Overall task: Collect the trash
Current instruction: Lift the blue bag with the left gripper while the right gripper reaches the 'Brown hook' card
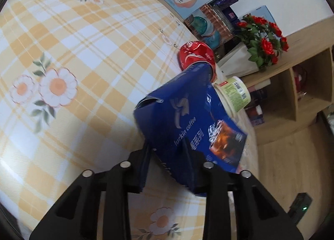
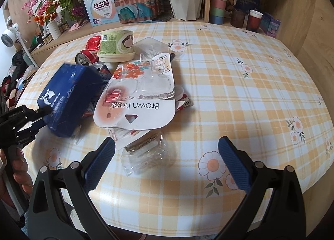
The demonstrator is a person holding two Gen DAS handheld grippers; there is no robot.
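While angled down at table (image 2: 229, 73) | left tongs (image 1: 167, 152) pinch blue box (image 1: 187, 119) | right tongs (image 2: 167, 165) gape empty

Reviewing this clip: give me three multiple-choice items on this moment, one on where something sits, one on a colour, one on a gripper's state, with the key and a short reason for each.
1. Where does the green-labelled tub stand?
A. On the floor
B. On the checked tablecloth, behind the "Brown hook" card
C. On the wooden shelf

2. What colour is the coffee box?
A. Dark blue
B. Green
C. Yellow

3. How does the right gripper stand?
A. Shut on a red can
B. Shut on the card
C. Open, with nothing between its fingers

Key: 1 B, the right wrist view shows the tub on the cloth beyond the card, beside the red cans. 2 A, both views show a dark blue box, clamped by the left gripper. 3 C, its blue pads stand far apart above a clear plastic wrapper.
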